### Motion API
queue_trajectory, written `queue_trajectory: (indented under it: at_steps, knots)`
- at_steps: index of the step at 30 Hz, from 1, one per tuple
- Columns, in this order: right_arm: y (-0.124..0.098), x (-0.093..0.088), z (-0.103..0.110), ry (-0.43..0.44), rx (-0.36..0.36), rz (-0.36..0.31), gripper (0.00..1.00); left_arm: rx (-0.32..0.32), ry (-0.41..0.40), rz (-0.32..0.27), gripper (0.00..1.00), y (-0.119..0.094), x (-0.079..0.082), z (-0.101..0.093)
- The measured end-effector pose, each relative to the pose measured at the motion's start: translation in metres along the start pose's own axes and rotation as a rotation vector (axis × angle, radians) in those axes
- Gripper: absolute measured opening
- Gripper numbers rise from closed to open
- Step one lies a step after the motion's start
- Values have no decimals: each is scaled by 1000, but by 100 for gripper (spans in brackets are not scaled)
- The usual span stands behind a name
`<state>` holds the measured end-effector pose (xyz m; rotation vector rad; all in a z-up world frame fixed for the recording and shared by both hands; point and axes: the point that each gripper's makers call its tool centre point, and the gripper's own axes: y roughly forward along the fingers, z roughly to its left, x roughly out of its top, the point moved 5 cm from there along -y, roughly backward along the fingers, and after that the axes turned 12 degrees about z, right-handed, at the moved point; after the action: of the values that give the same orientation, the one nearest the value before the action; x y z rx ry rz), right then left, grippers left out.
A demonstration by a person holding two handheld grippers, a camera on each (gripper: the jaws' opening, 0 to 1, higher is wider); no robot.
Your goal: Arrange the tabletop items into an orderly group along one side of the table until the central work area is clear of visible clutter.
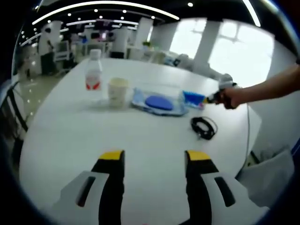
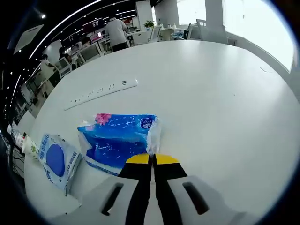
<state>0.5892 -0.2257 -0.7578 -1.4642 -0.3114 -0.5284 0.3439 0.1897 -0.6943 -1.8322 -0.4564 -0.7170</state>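
On the white table (image 1: 140,136) stand a clear water bottle (image 1: 93,72) with a red label and a paper cup (image 1: 118,91). To their right lie a clear pouch (image 1: 157,102) with a blue disc inside, a blue tissue pack (image 1: 193,98) and a coiled black cable (image 1: 204,126). My left gripper (image 1: 154,157) hangs open over bare table, well short of them. My right gripper (image 2: 151,158) is shut on the crimped end of the tissue pack (image 2: 117,140). The pouch (image 2: 56,159) lies just left of the pack. A hand holds the right gripper (image 1: 219,95) at the pack's right end.
A white power strip (image 2: 101,90) is set in the table beyond the tissue pack. The table's edge (image 1: 248,136) runs close behind the cable, with a white chair back (image 1: 267,176) below it. Desks and people stand far off in the room.
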Motion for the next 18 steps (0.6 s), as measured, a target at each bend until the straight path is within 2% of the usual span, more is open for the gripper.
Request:
queue_trajectory:
  at_steps: [6,14,18]
  knots:
    - [-11,-3,-18,-7,-17,-14,0,0,-7,-3,48,0,0,2]
    - [-16,-14,-41,-12,-14,2,0,-6,-2,-5,48,0,0,0]
    - [-19,-16,-39,-51,-16,5,0,-8,1,-5,48,0,0,-1]
